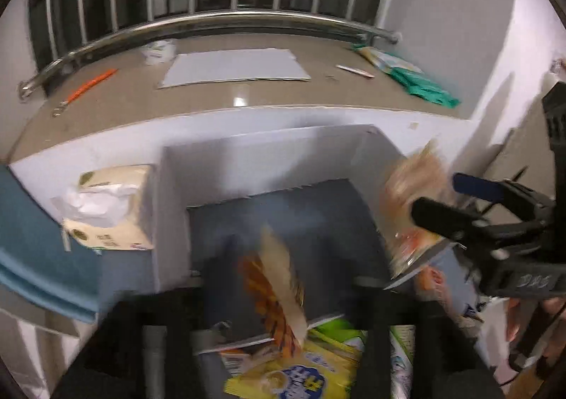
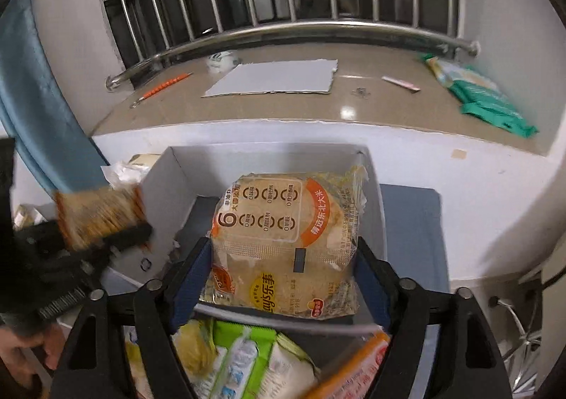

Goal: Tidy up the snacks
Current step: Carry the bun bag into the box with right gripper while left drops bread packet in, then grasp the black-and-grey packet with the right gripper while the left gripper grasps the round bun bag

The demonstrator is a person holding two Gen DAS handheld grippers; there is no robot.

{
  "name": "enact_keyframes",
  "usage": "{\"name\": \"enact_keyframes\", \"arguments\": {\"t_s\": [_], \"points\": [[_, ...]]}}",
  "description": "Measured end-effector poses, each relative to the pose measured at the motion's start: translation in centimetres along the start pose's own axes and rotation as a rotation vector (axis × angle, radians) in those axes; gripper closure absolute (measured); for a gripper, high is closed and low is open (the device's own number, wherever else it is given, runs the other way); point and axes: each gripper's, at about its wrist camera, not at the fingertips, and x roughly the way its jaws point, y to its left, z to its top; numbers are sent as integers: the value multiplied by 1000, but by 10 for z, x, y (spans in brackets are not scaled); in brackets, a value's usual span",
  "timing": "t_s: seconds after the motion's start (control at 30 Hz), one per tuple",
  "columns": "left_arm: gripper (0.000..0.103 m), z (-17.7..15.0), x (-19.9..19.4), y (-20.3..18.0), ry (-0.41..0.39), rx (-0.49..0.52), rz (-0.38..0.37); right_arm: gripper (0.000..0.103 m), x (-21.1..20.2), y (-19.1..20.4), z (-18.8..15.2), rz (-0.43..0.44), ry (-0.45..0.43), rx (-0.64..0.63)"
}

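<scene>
My right gripper point(image 2: 283, 278) is shut on a tan rice-cracker bag point(image 2: 286, 239) with orange print and holds it above the open white box point(image 2: 166, 186); it also shows in the left wrist view point(image 1: 442, 207). My left gripper point(image 1: 276, 292) is shut on a thin orange-and-cream snack pack point(image 1: 279, 292), seen edge-on and blurred over the box point(image 1: 173, 207). In the right wrist view the left gripper point(image 2: 116, 232) holds that pack point(image 2: 99, 215) at the box's left wall. Several other snack packs point(image 2: 240, 363) lie below.
A tissue pack point(image 1: 109, 207) sits left of the box. A stone sill point(image 1: 141, 98) behind holds a grey card point(image 1: 233, 69), an orange pen point(image 1: 88, 87) and green packets point(image 1: 417, 80). A steel rail point(image 1: 212, 22) and a blue curtain point(image 1: 32, 250) border it.
</scene>
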Motion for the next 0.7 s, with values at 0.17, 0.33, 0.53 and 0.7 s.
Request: {"name": "enact_keyframes", "arguments": {"t_s": [0.17,0.33,0.53,0.7], "points": [[0,-7,-19,18,-53,-51,-12,0,-16,-17,0,-13,-87,75],[0,-18,-52,28,-127,-30,8,0,-44,-19,-4,35,-150,77],[0,-43,-109,21,-261,43,-25,0,-101,1,-27,97,-256,5],[0,-105,-163,1,-424,102,-56,0,-141,14,-72,135,-317,-37]]}}
